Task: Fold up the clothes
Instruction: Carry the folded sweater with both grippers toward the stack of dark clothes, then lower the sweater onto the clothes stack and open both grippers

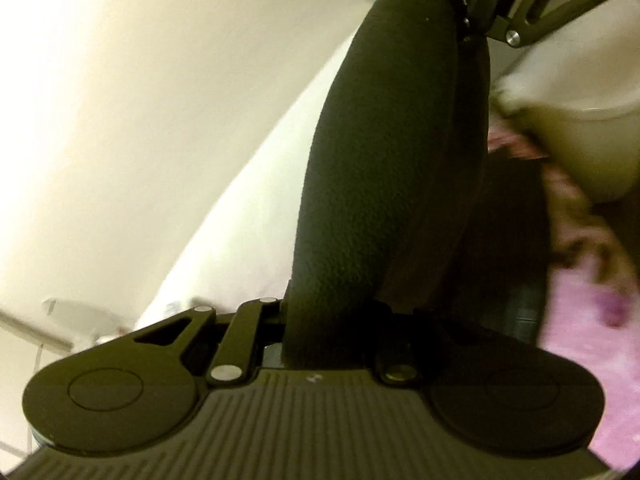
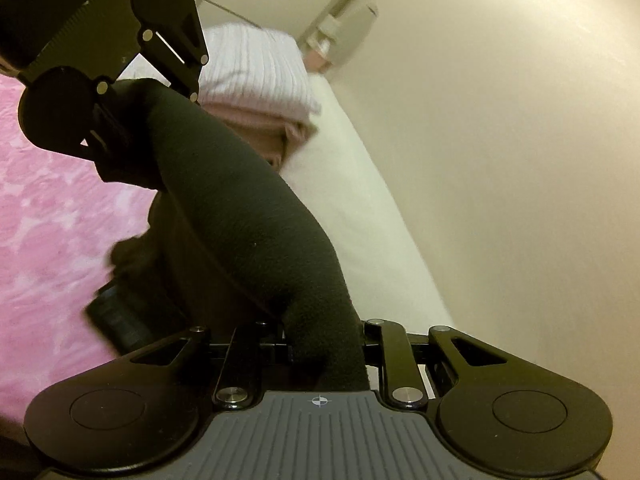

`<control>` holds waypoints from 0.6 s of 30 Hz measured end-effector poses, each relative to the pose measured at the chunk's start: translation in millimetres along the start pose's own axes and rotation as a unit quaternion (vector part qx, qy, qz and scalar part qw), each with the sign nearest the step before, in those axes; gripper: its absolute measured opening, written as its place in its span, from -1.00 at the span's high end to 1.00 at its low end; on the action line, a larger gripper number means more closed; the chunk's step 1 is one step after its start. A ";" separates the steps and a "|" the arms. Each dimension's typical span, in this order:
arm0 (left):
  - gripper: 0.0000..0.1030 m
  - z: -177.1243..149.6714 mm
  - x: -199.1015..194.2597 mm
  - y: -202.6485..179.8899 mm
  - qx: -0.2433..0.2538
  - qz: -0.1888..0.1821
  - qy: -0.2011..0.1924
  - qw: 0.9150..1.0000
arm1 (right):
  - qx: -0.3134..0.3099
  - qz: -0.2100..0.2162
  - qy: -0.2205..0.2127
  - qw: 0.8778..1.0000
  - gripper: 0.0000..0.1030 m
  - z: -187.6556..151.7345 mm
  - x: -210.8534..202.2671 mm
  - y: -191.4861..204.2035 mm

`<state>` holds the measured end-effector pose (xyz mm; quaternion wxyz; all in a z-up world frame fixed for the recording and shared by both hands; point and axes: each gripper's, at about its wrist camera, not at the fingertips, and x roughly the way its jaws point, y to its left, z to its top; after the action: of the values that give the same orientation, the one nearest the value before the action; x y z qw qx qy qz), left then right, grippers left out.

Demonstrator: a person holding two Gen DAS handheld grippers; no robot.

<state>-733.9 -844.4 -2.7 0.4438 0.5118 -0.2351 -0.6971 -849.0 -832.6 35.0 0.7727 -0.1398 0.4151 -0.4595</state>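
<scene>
A black fleece garment (image 1: pixel 392 168) is stretched like a thick roll between my two grippers, above the bed. In the left wrist view my left gripper (image 1: pixel 320 340) is shut on one end of it, and the cloth hides the fingertips. The roll runs up to my right gripper (image 1: pixel 492 12), which clamps the other end. From the right wrist view, my right gripper (image 2: pixel 328 360) is shut on the black garment (image 2: pixel 240 208), and my left gripper (image 2: pixel 116 120) grips it at the upper left. The garment's loose part with a ribbed hem (image 2: pixel 116 316) hangs down toward the pink bedspread (image 2: pixel 48 240).
A folded stack (image 2: pixel 256 68), white ribbed knit on top of pink cloth, lies on the white sheet (image 2: pixel 352 200) beside the cream wall (image 2: pixel 500 160). A glass-topped stand (image 1: pixel 76 312) stands past the bed's edge. A pale blurred object (image 1: pixel 592 144) sits on the pink bedspread (image 1: pixel 580 340).
</scene>
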 end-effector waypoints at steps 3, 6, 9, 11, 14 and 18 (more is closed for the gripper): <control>0.78 14.0 38.4 18.6 -0.018 0.034 0.025 0.999 | -0.025 0.014 -0.039 0.999 0.60 4.9 47.4 -37.6; 0.78 13.6 74.1 6.8 -0.018 0.027 0.037 0.999 | -0.042 0.029 -0.066 0.997 0.60 -0.5 86.2 -58.8; 0.71 -2.6 119.2 -46.2 -0.022 -0.018 0.062 0.998 | -0.055 0.070 -0.058 0.994 0.59 -38.5 127.4 -45.1; 0.69 -13.0 145.1 -93.4 -0.018 -0.049 0.090 0.995 | -0.067 0.110 -0.023 0.991 0.58 -73.0 157.1 -20.2; 0.74 -23.8 163.7 -151.9 0.002 -0.071 0.115 0.991 | -0.090 0.167 0.037 0.981 0.50 -122.0 190.1 21.6; 0.62 -30.1 154.0 -153.6 -0.010 -0.062 0.109 0.992 | -0.086 0.166 0.034 0.982 0.42 -144.0 185.0 37.6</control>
<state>-776.8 -896.8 -211.5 0.4283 0.5933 -0.1463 -0.6657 -894.4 -941.4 -171.2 0.8088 -0.1187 0.4968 -0.2916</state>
